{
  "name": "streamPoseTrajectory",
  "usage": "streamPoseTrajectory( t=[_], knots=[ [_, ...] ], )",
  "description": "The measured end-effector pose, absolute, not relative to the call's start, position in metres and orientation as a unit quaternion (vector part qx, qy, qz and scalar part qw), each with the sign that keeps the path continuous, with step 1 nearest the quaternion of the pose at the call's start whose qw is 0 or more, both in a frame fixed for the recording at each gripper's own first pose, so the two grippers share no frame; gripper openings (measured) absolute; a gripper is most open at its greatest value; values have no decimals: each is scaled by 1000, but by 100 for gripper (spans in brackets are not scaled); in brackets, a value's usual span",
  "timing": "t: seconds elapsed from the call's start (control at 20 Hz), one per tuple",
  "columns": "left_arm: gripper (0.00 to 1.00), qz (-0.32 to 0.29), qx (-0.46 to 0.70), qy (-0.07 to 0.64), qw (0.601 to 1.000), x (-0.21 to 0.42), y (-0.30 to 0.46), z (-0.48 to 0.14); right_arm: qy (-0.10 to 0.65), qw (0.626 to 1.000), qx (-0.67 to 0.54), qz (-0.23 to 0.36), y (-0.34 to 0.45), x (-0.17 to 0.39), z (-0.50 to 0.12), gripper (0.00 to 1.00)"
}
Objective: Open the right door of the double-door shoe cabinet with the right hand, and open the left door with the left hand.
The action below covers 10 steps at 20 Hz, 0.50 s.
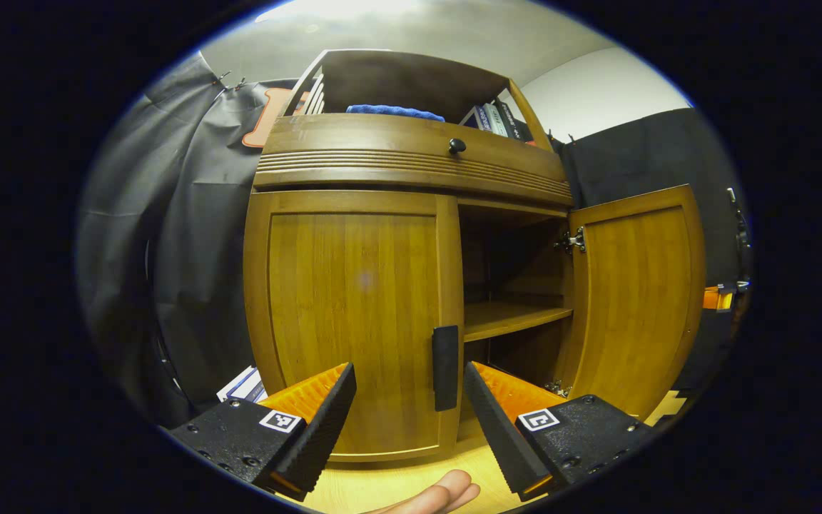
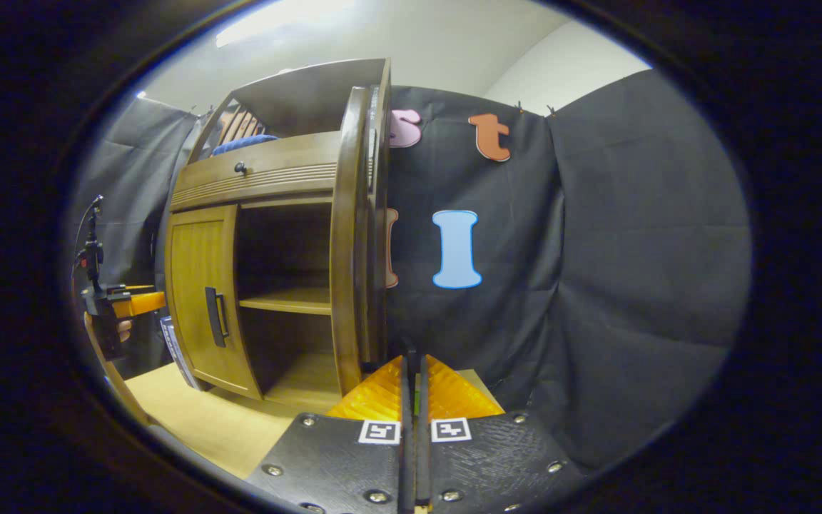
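I see the warm brown wooden double-door shoe cabinet (image 1: 411, 214) on the pale wood bench (image 1: 382, 478), its right door (image 1: 636, 300) already swung open and the left door (image 1: 354, 321) shut. My left gripper (image 1: 409, 417) has its jaws wide, with the upright black bar handle (image 1: 445, 368) just ahead between them. My right gripper (image 2: 414, 400) has its jaws pressed together, holding nothing.

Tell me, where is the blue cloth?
In the left gripper view the blue cloth lies on the cabinet's top shelf, just above the drawer knob, left of some books.
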State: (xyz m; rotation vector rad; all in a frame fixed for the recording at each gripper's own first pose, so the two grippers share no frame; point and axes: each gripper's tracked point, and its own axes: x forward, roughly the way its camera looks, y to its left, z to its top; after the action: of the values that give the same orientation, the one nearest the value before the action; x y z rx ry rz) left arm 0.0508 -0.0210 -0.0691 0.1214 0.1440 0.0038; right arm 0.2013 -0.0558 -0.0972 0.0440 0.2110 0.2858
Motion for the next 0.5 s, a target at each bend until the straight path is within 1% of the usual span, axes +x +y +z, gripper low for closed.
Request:
streamPoseTrajectory(
  t=[0.05, 0.1, 0.15, 0.2, 0.25, 0.4, 0.5],
  knots=[
    [93, 9, 59, 74, 995, 52, -20, -72, 105, 984, 26, 142, -56, 201, -97, 6],
    [93, 14, 61, 78, 995, 54, -20, -76, 105, 984, 30, 144, -56, 202, -97, 2],
    [93, 17, 68, 82, 994, 57, -22, -81, 103, 983, 37, 149, -56, 202, -97, 1],
    [97, 17, 79, 82, 993, 59, -24, -85, 104, 982, 47, 152, -57, 203, -98, 2],
    [93, 12, 84, 79, 993, 62, -29, -89, 107, 981, 55, 152, -59, 203, -97, 2],
    [93, -7, 74, 90, 993, 71, -49, -111, 105, 978, 73, 167, -56, 199, -97, 5],
    [95, -6, 68, 92, 993, 81, -55, -116, 99, 981, 58, 156, -63, 194, -98, 5]
  ],
)
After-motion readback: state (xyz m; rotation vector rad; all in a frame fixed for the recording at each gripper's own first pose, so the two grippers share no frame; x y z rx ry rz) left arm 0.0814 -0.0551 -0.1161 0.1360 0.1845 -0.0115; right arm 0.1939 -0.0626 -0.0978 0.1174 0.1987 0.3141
